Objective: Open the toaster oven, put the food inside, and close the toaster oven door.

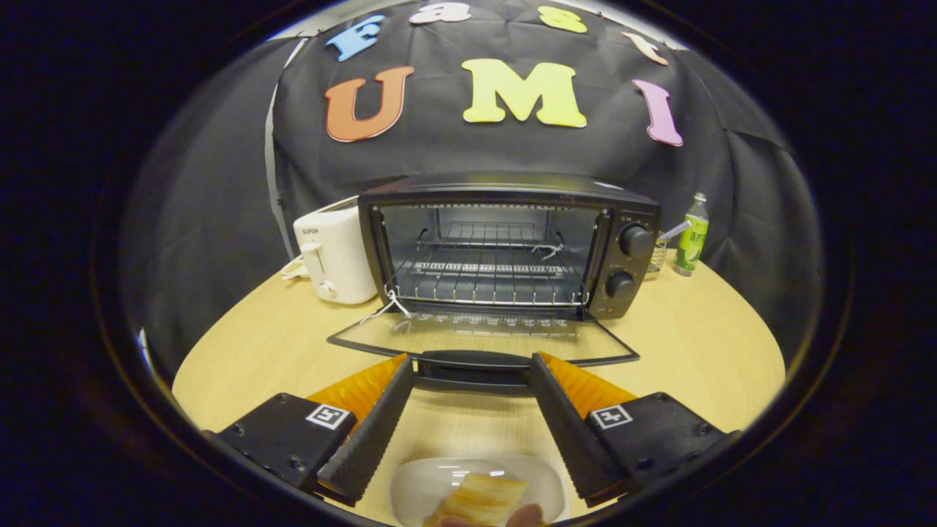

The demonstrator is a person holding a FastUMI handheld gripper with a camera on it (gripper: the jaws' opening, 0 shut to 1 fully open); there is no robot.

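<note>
Golden toast on plate, lying low between spread, empty gripper fingers; open oven straight beyond.

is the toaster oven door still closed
No, the black toaster oven has its glass door folded down flat on the table, wire rack exposed.

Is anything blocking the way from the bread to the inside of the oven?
Nothing visible. The toaster oven door lies flat open, its rack bare. The bread sits on its plate between the open gripper jaws.
</note>
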